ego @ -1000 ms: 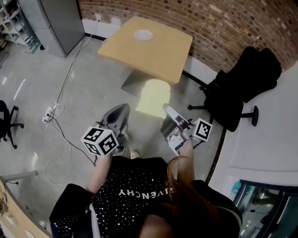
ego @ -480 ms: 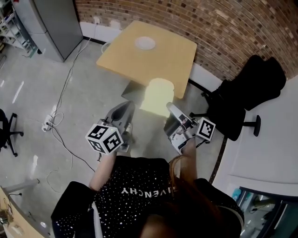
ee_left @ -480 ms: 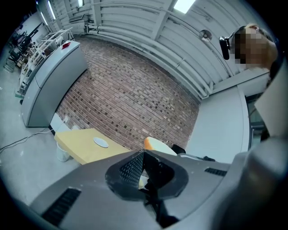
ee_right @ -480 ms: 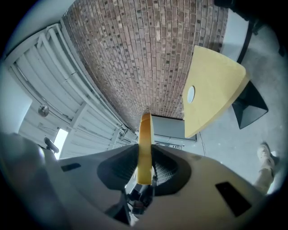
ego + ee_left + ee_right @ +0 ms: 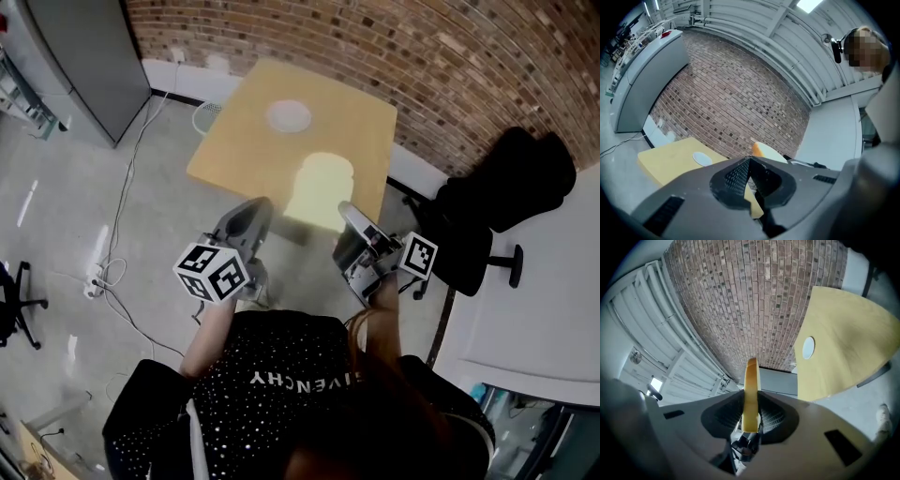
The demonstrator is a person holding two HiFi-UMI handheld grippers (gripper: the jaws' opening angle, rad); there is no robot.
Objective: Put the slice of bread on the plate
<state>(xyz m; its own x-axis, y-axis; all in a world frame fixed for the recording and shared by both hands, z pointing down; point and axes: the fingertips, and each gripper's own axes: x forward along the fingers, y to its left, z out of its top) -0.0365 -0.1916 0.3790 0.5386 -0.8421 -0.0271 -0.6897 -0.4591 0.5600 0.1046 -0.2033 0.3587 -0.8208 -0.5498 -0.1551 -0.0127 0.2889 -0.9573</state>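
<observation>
I hold the bread slice (image 5: 319,190) pinched in my right gripper (image 5: 346,214), left gripper (image 5: 257,210) closed on nothing; the plate (image 5: 288,116) at upper centre is still bare.

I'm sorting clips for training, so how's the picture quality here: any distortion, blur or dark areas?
Head view: evenly lit, little blur, brick wall bowed by the wide lens. Left gripper view: heavy fisheye, black corners. Right gripper view: same fisheye, slice of bread edge-on and sharp.

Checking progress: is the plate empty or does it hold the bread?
Empty. The plate lies bare on the table; the right claw holds the bread slice short of it.
</observation>
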